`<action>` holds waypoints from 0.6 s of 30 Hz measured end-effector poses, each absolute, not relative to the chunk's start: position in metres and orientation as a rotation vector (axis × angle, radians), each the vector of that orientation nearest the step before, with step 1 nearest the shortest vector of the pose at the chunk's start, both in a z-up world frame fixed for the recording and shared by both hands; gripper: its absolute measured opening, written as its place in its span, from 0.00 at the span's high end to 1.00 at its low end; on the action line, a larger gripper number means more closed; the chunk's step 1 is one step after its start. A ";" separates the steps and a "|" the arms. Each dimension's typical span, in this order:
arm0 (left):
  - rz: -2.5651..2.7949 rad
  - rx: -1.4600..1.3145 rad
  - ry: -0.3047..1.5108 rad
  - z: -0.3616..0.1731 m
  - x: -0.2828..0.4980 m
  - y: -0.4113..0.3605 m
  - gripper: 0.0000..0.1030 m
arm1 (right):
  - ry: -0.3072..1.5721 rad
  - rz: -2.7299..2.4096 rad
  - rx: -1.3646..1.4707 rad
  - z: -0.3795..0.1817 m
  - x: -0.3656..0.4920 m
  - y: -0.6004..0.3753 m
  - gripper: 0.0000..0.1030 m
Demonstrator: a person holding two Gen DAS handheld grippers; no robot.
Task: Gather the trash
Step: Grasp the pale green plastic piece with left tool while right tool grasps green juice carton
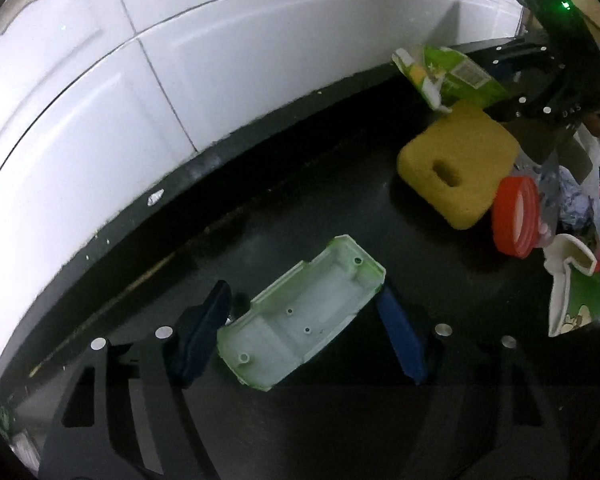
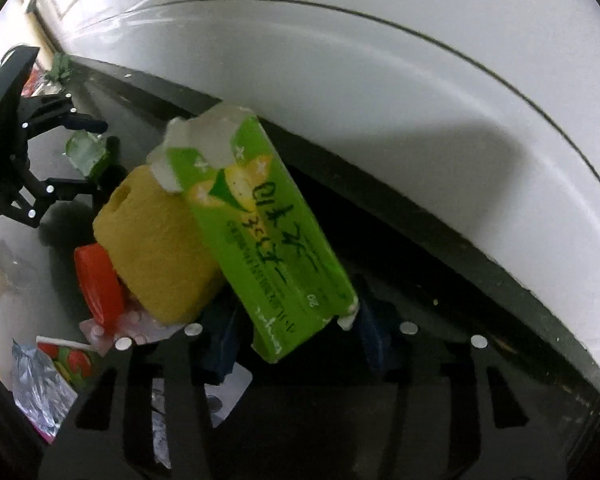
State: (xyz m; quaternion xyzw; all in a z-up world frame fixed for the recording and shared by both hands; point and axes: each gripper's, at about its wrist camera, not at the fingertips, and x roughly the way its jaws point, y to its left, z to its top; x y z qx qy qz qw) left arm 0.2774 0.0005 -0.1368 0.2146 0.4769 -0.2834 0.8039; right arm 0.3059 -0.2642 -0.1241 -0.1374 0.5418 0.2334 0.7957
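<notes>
Holding a green carton (image 2: 260,232) between its blue pads, the right gripper (image 2: 296,340) has it tilted up off the dark counter (image 2: 440,300), next to a yellow sponge (image 2: 156,236) and a red lid (image 2: 98,280). Left gripper (image 1: 304,320) sits wide open around a pale green plastic shell (image 1: 300,316), left pad touching its edge, right pad close beside it.
</notes>
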 end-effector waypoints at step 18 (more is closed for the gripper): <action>-0.393 0.173 1.026 -0.077 0.153 -0.010 0.30 | 1.051 0.365 -0.089 -0.041 0.191 -0.291 0.57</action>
